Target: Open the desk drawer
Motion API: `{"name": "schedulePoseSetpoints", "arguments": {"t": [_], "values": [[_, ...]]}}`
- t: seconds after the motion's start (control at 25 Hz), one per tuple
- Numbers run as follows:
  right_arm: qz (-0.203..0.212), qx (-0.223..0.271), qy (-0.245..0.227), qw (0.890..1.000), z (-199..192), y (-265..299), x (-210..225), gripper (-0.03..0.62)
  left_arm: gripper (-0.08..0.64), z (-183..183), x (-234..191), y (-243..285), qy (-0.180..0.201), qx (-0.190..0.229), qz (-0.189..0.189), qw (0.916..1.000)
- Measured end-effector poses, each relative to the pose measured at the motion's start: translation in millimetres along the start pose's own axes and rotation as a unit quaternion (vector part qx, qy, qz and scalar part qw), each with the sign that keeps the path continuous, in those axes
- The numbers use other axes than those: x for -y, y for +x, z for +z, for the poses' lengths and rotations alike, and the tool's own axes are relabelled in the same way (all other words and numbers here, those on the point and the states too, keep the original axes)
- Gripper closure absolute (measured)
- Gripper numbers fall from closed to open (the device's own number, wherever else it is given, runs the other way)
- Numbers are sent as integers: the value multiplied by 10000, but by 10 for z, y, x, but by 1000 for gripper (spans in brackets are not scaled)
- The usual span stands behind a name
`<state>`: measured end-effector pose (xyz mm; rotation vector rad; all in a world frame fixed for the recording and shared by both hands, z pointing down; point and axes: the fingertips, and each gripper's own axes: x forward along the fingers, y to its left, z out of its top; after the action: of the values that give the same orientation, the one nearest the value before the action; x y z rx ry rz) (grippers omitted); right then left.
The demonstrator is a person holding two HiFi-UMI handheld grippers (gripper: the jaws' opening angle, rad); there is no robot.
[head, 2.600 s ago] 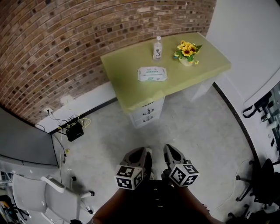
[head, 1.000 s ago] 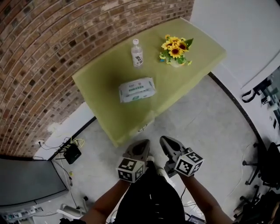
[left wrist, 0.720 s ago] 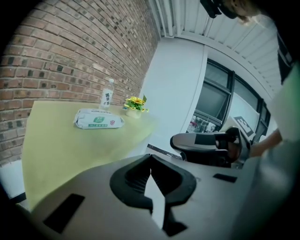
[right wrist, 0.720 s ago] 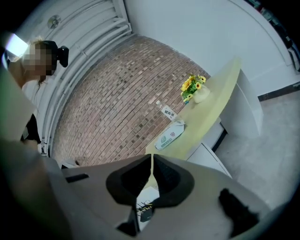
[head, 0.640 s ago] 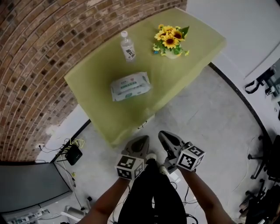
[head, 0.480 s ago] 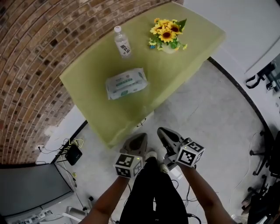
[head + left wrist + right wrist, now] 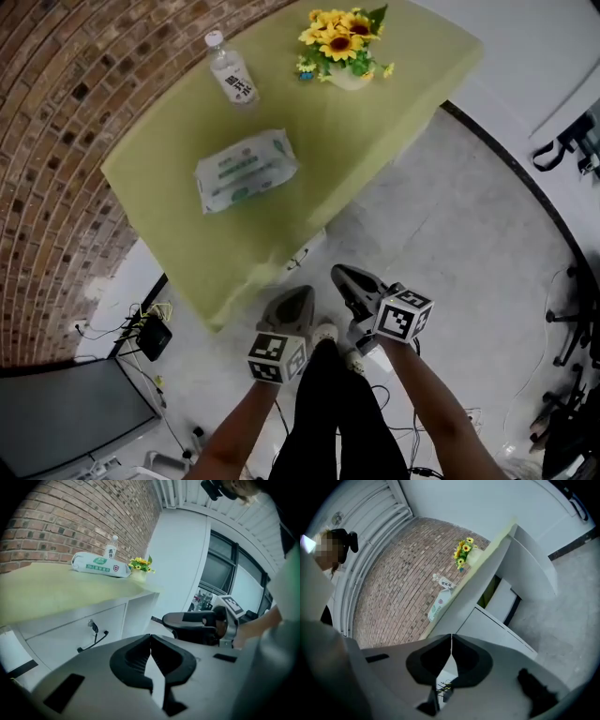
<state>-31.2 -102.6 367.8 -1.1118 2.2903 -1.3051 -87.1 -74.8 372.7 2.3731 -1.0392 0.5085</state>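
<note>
While both jaw pairs stand closed and empty, the left gripper and right gripper hang before the white desk drawer with black handle.

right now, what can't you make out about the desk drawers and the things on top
Drawer fronts: head view, nearly all hidden under the overhanging desk top.
Anything below the top drawer: left gripper view, blocked by the body of the left gripper.
Bottle and wipes pack print: too small in every view.
</note>
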Motion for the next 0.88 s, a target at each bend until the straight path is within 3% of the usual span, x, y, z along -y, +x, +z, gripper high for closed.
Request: {"name": "schedulePoseSetpoints", "arguments": {"t": [0.32, 0.6, 0.88], "values": [[44, -189, 197, 9996, -320, 228, 557, 578, 551, -479, -240, 375, -48, -145, 80, 9999], [-115, -13, 1139, 9934, -764, 377, 1404, 580, 551, -936, -567, 757, -57, -333, 93, 9994], [-476, -24, 1226, 9913, -1260, 447, 2114, 578, 551, -1506, -822, 1100, -226, -568, 106, 9981]]}}
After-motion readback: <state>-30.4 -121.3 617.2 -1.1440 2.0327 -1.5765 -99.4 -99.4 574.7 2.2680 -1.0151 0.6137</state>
